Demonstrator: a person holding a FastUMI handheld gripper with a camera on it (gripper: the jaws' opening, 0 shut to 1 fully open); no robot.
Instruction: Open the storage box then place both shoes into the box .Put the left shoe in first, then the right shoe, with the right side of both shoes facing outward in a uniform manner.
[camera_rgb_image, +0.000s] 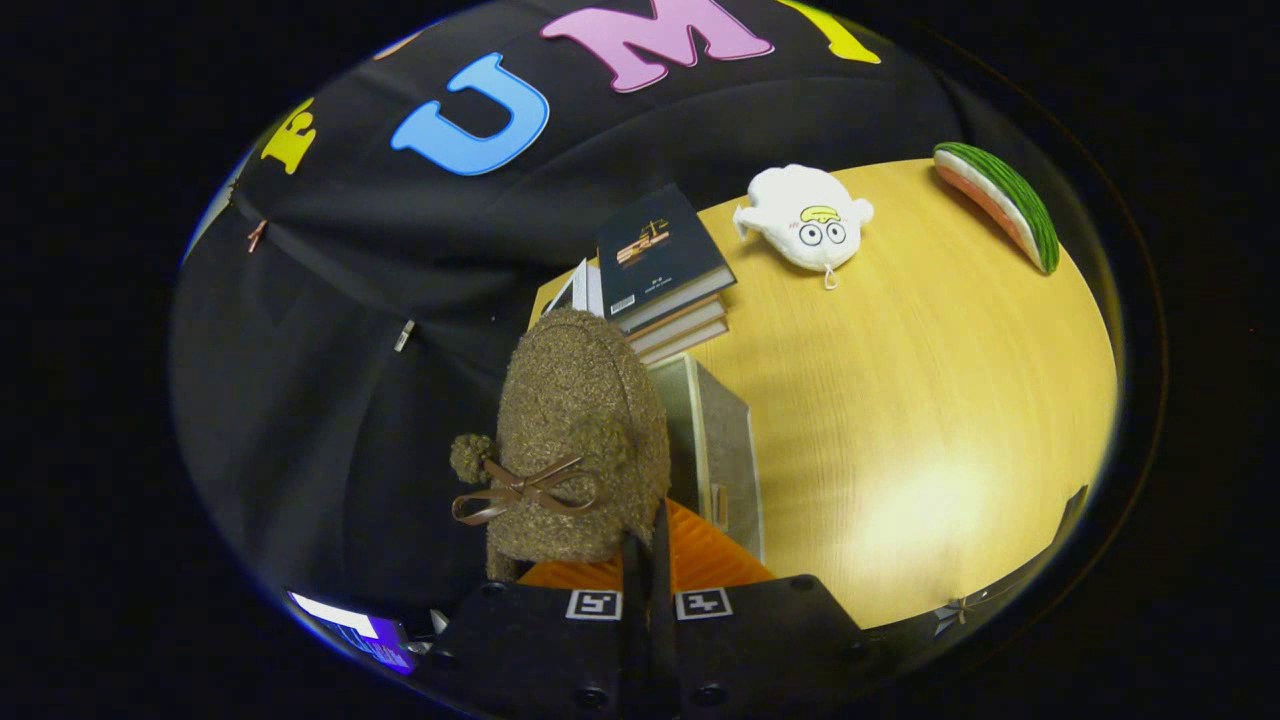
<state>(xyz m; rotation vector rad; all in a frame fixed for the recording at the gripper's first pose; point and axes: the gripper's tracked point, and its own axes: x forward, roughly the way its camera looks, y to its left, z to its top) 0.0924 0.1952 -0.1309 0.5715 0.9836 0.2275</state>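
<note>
A brown fuzzy shoe (580, 420) with a brown ribbon bow and a pompom hangs just ahead of my gripper (648, 545), lifted off the wooden table (900, 400). The orange fingers (715, 560) are pressed close together, with a thin dark edge of the shoe pinched between them. Right beside the shoe, on its right and lower down, stands the grey storage box (725, 440) with a pale frame. The shoe hides part of the box, so I cannot tell whether the box is open.
Beyond the shoe is a stack of books (660, 255) with a dark cover on top. A white plush toy (805, 225) and a watermelon-slice toy (1000, 200) lie at the table's far side. A lit screen (350, 625) glows beside the gripper body.
</note>
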